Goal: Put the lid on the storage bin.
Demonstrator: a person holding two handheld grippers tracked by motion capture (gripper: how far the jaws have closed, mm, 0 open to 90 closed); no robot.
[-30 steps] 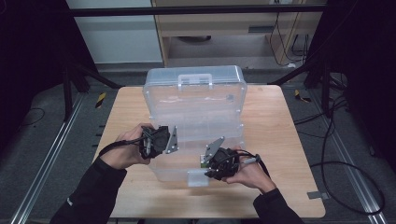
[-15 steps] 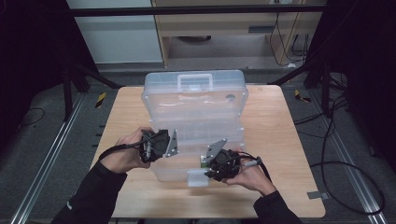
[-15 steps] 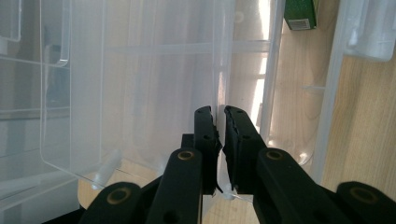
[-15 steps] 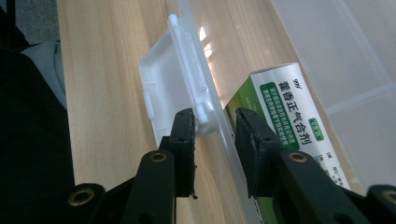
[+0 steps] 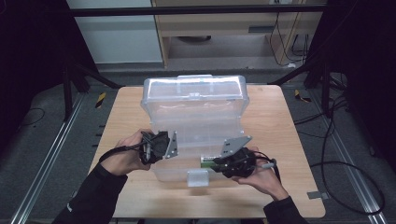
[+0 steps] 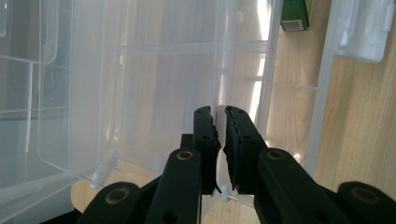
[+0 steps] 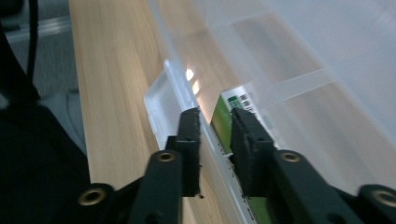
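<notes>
A large clear plastic box (image 5: 196,135) stands open on the wooden table (image 5: 280,140), its lid (image 5: 194,95) raised at the back. A small green carton (image 5: 208,159) (image 7: 223,119) (image 6: 294,14) lies inside near the front rim. My left gripper (image 5: 180,149) (image 6: 220,116) comes in from the box's left side, its jaws shut on a thin clear wall of the box. My right gripper (image 5: 214,164) (image 7: 215,121) sits astride the front rim beside the white latch (image 5: 197,177) (image 7: 161,98). Its jaws have just been closing, and a narrow gap still shows around the rim.
Bare wood lies in front of the box and along both sides of the table. Past the table's far edge stand a wooden cabinet (image 5: 224,28) and dark frame legs. Cables (image 5: 327,154) trail across the floor at the right.
The right gripper has shifted slightly along the front rim and risen a little. The lid's top edge sits lower in the picture than before. The left hand has kept still.
</notes>
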